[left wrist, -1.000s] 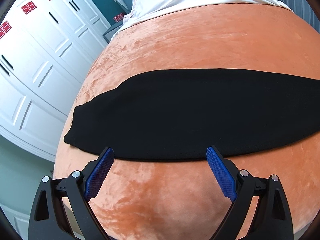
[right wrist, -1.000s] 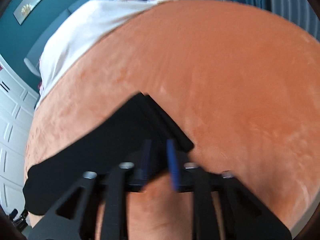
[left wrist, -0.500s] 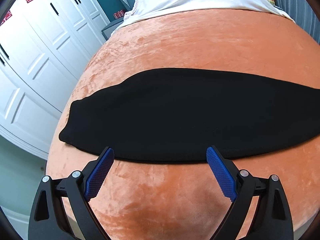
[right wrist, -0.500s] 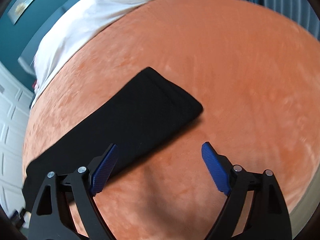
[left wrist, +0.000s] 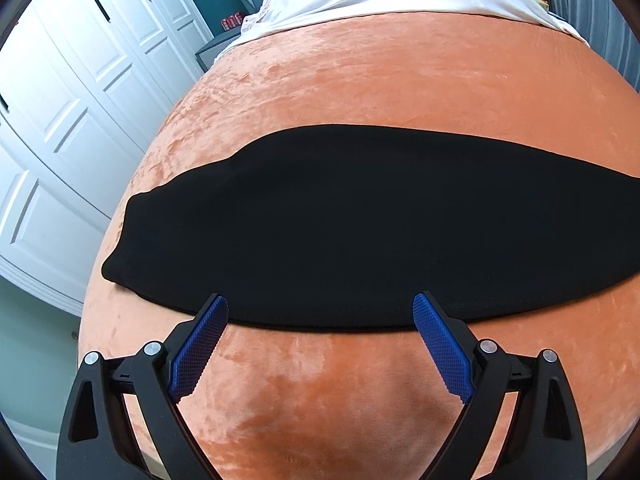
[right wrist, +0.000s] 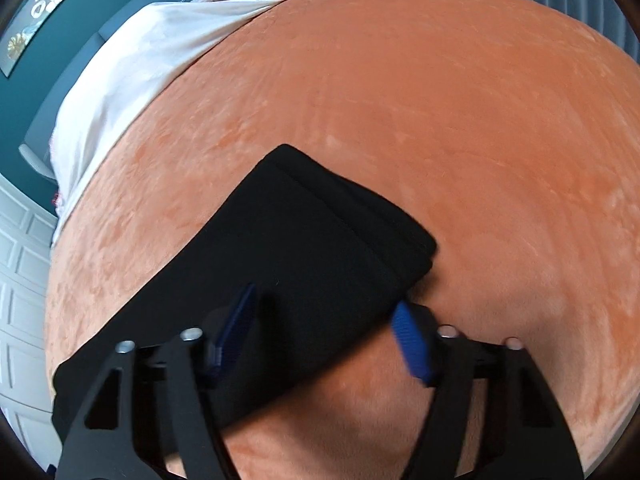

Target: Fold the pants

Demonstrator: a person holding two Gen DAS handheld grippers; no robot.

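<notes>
Filling both frames, plush orange blanket (left wrist: 400, 80) is carrying flat black pants (left wrist: 360, 232); white doors (left wrist: 80, 100) upper left; you're holding left gripper (left wrist: 320, 312) and right gripper (right wrist: 326, 312) open.

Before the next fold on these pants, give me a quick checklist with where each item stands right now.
1. Pants lying flat on the orange blanket: ok.
2. Left gripper open at the near edge: ok.
3. Right gripper open, straddling the pants' corner: ok.
4. Pants' end stacked evenly: ok.
5. Either gripper holding cloth: not ok, neither has closed.
6. Right gripper touching the fabric: cannot tell, the view is blurred.
</notes>
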